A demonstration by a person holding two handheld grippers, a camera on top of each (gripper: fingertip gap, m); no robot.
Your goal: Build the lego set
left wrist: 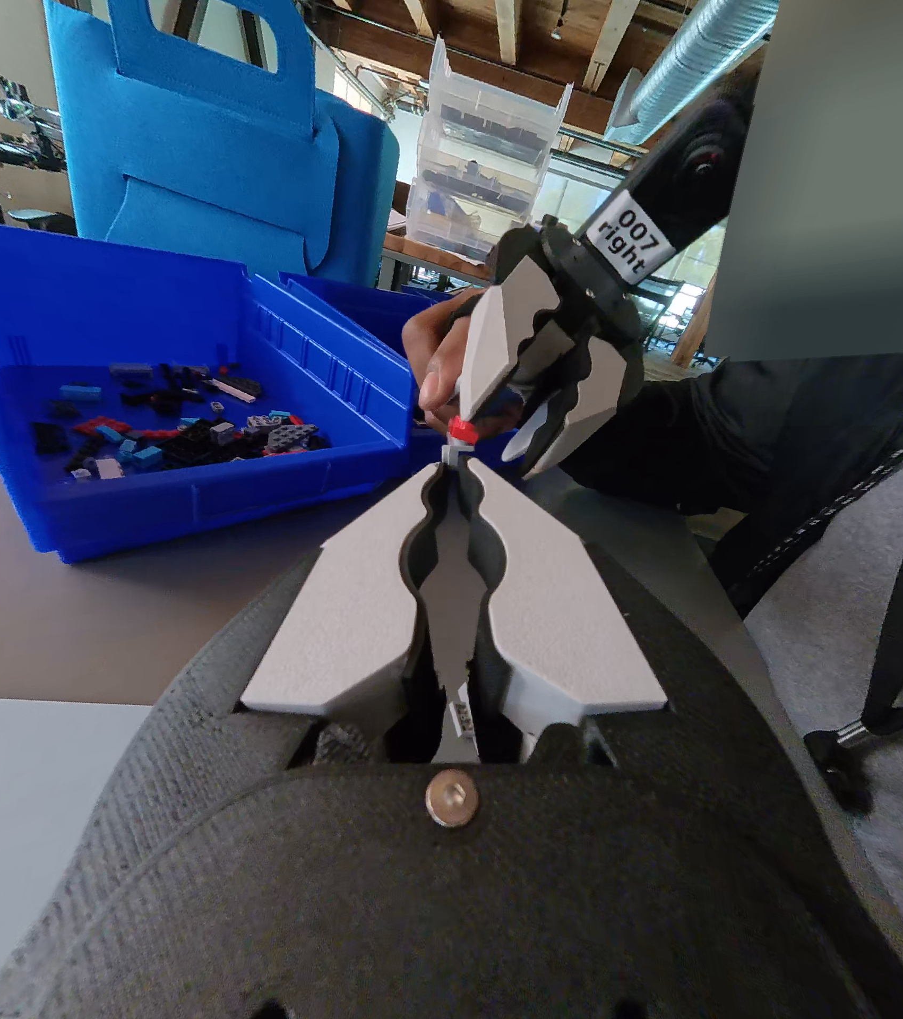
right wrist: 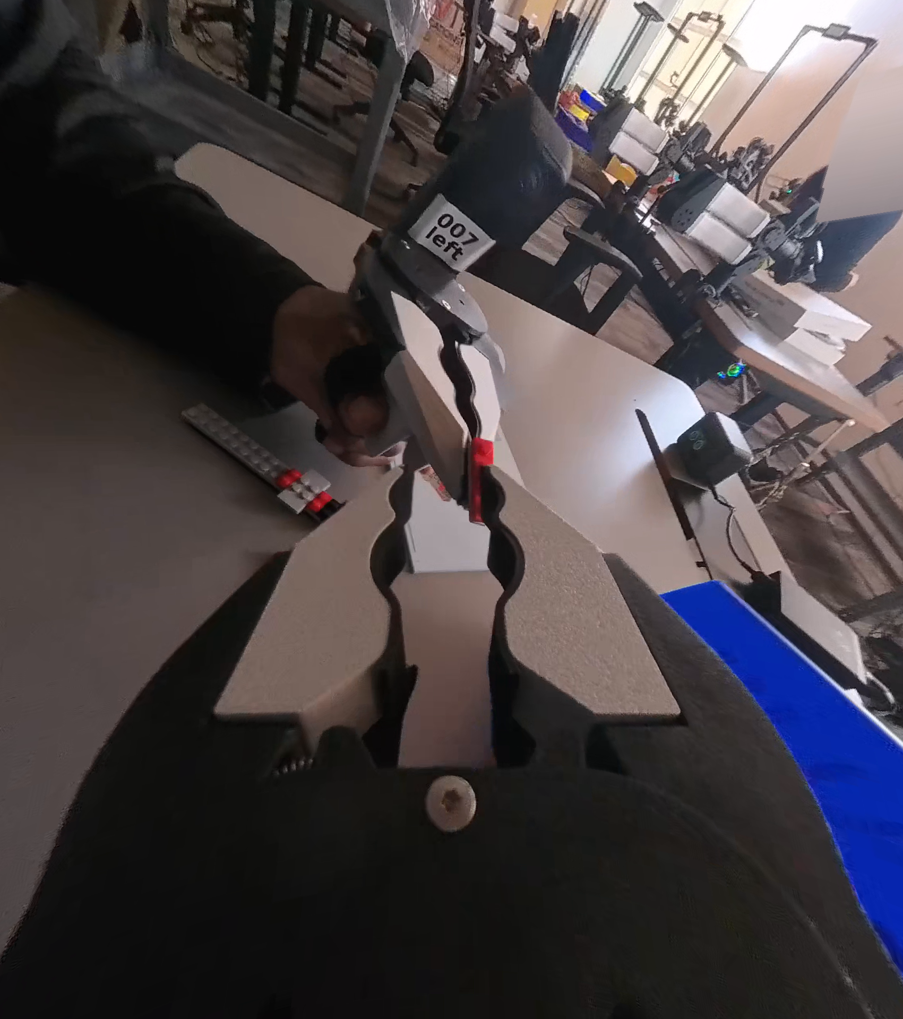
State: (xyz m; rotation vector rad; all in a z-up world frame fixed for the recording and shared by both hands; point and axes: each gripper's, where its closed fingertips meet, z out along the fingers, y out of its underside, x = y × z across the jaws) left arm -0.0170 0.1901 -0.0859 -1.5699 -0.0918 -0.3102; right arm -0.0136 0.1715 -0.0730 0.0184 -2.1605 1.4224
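Your left hand-held gripper [left wrist: 453,468] is closed almost fully, and its tips pinch a small grey piece [left wrist: 453,453] at about 12 o'clock in the left wrist view. On top of this piece sits a small red piece [left wrist: 463,427]. Your right hand-held gripper [right wrist: 446,485] is open, its jaws stand well apart, and one tip touches the red piece from above; it clamps nothing.

In my judgement, the step in hand is to join the red piece to the grey one, in the air above the counter [right wrist: 79,496]. The next move calls for a straight and gentle press along the studs, while the left grip holds firm, because the pieces are small and can slip or turn.

The long grey plate [right wrist: 256,457] with red studs lies on the counter at about 10 o'clock in the right wrist view. The loose bricks [left wrist: 179,419] wait in the blue bin [left wrist: 228,507], at 10 o'clock in the left wrist view.
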